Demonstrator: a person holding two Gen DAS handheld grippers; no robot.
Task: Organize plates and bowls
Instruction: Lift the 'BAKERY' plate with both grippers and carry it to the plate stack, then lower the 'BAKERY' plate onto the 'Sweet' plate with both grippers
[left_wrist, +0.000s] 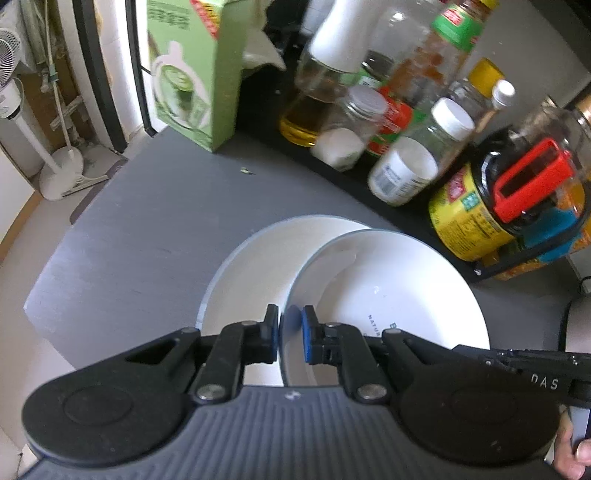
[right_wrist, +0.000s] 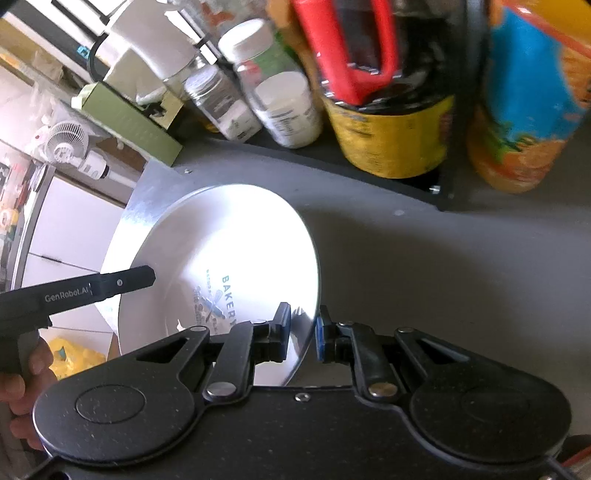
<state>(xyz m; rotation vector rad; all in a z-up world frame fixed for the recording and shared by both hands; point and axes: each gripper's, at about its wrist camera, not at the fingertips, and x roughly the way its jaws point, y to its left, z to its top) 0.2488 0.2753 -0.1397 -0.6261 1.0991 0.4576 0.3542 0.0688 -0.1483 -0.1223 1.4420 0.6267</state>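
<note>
A matte grey table (left_wrist: 140, 236) carries a round glossy white plate (left_wrist: 243, 266). Above it a printed white plate (left_wrist: 399, 280) is clamped at opposite rims between the blue-padded left gripper (left_wrist: 290, 332) and right gripper (right_wrist: 303, 330).

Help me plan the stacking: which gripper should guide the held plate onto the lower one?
Left, probably: left gripper pinches the held plate beside the lower plate; right gripper holds the far rim.
</note>
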